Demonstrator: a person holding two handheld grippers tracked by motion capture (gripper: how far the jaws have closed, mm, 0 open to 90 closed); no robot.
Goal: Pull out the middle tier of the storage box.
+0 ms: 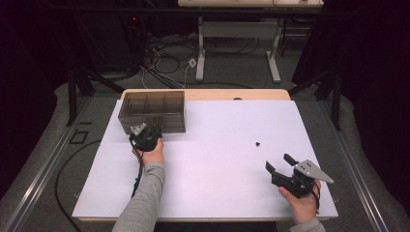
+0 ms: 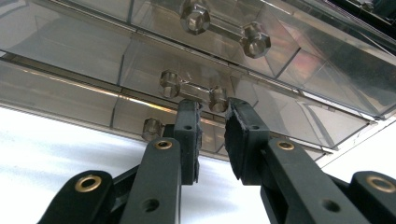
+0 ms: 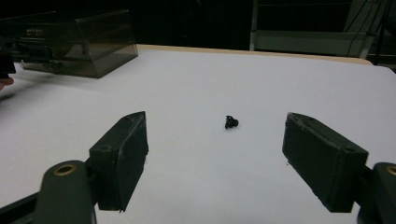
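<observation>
Our left jaws are nearly closed, a narrow gap left between them, and the handle of a drawer sits right at their tips; our right jaws stand wide apart with nothing between them.

In the high view, our left gripper is pushed up against the front of the smoky plastic drawer box at the far left of the white surface. Our right gripper hovers low near the front right corner, well apart from the box. A small black part lies alone on the surface between the two, clearly nearer the right hand.

In the left gripper view, the two black jaws rise toward a clear bar handle with a knob at each end. Its long axis runs across the drawer front, and the jaws straddle its right-hand knob. We cannot tell whether the pads already press on the handle or stop just short of it. A second handle shows on the drawer above.

In the right gripper view, the small black part lies straight ahead of the spread jaws, roughly centred between them but farther off. The drawer box sits at the far left. We judge the drawer pull comes next, straight back toward us.
</observation>
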